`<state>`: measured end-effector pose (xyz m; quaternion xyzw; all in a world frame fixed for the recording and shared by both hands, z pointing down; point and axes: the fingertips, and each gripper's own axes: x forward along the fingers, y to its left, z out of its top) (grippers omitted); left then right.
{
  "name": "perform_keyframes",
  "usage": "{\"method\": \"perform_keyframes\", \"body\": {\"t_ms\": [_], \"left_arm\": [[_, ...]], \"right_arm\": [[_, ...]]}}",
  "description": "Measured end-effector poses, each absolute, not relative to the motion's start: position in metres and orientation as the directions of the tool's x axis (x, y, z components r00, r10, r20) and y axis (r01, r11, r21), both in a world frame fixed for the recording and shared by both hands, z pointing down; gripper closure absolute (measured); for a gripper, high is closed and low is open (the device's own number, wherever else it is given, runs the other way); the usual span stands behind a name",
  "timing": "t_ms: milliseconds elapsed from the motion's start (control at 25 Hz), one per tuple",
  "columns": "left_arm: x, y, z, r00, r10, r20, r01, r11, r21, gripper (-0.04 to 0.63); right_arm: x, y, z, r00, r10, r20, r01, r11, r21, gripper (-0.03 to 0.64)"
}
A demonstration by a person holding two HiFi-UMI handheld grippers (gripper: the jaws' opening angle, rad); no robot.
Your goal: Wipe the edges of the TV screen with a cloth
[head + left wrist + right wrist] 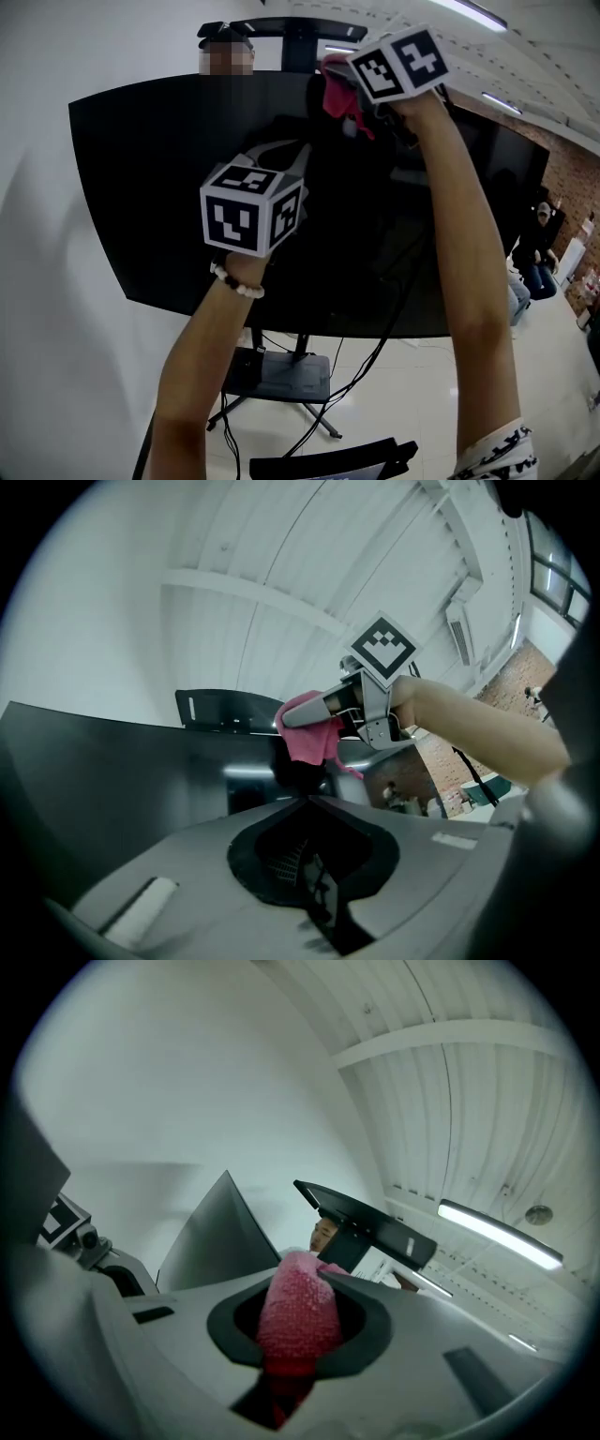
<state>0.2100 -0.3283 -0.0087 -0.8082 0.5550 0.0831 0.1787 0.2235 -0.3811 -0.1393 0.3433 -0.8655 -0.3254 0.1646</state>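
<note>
The right tongs (302, 1269), clamped on the fuzzy pink cloth (339, 94) at the top edge of the large black TV screen (159, 187), should probably press flat and slide steadily along the rim, the left tongs (308, 802) closed, empty.

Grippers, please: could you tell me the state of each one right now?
Left gripper: closed, empty.
Right gripper: closed on the pink cloth.
</note>
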Motion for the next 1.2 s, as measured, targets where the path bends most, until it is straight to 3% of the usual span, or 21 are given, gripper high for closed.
{"method": "perform_keyframes", "body": {"t_ms": [560,1200], "left_arm": [[0.080,-0.310,0.003,0.195,-0.922,-0.335,-0.975,-0.144,-0.172,0.597],[-0.146,-0.267,0.009,0.189,-0.936,-0.297,-0.969,-0.129,-0.209,0.597]], "right_arm": [[0.082,-0.359,-0.128,-0.810,-0.581,0.077,-0.377,0.617,0.691,0.549],[-0.144,-0.337,-0.128,-0.809,-0.582,0.087,-0.399,0.651,0.646,0.549]]}}
